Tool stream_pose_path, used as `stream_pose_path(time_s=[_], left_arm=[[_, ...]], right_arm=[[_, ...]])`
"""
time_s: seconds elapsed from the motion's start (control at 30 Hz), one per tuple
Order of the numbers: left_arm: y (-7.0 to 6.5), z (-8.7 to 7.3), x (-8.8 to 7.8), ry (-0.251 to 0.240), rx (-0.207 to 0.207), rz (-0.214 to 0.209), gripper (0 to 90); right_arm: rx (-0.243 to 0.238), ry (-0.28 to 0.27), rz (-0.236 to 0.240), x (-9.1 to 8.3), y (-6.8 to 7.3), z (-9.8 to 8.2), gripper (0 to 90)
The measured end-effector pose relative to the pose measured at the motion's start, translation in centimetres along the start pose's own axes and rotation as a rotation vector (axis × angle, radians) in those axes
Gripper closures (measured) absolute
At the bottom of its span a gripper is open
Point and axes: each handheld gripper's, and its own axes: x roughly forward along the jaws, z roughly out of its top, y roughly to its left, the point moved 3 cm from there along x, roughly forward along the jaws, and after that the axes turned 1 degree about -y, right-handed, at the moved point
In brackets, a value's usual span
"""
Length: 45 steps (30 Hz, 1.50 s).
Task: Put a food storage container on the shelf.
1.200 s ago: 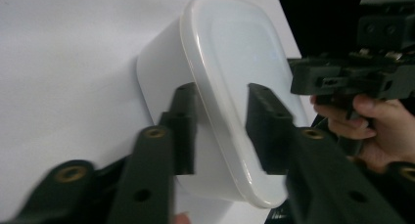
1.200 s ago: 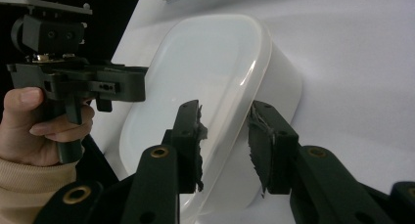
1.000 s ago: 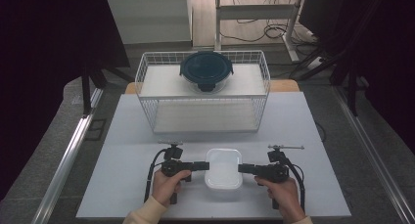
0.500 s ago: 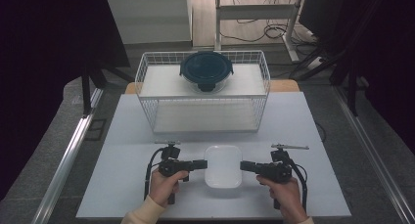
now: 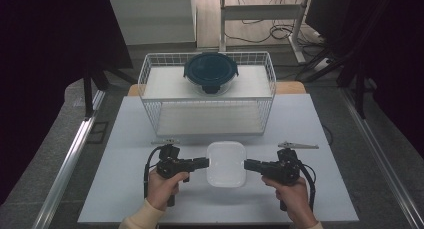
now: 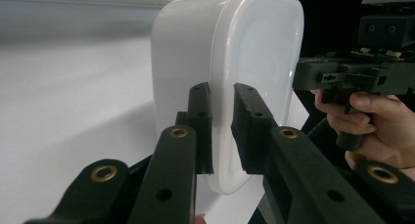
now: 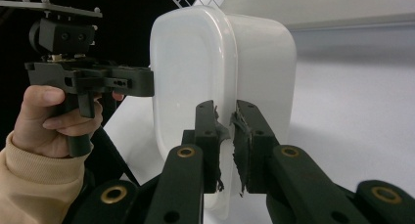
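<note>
White rectangular plastic container (image 5: 226,164) sat near front edge of tabletop (image 5: 125,139), centred. Left gripper (image 5: 204,162) and right gripper (image 5: 248,164) each clamped opposite rim edges. Judged light, stiff, smooth-walled, slip-prone; rim lip offered best purchase

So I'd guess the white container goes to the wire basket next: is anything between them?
Nothing visible. The white container, pinched at its rim by the left gripper and right gripper, faces bare table up to the wire basket.
</note>
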Motion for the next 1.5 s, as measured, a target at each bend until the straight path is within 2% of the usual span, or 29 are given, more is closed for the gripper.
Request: stream_pose_path(time_s=[0.23,0.3,0.43,0.67,1.1,1.5], left_arm=[[-0.7,0.5,-0.5,-0.017,0.024,0.008,79.2],[-1.0,1.1,-0.7,-0.017,0.042,0.012,79.2],[-1.1,2.4,-1.5,-0.036,0.049,0.010,79.0],[-1.9,4.8,-3.2,-0.061,0.078,0.026,78.7],[-3.6,8.3,-5.1,-0.087,0.131,0.039,78.7],[-4.5,11.1,-5.8,-0.097,0.147,0.030,78.5]], right_arm=[[-0.027,-0.007,-0.001,-0.3,0.7,0.5,80.3],[-0.049,-0.012,-0.010,-0.4,0.9,1.1,80.2],[-0.081,-0.031,-0.014,-0.4,1.6,2.5,80.3],[-0.116,-0.047,-0.002,-0.2,3.2,5.1,80.2],[-0.162,-0.078,0.007,-0.8,5.2,8.7,80.2],[-0.192,-0.086,0.004,-1.6,6.6,11.6,80.3]])
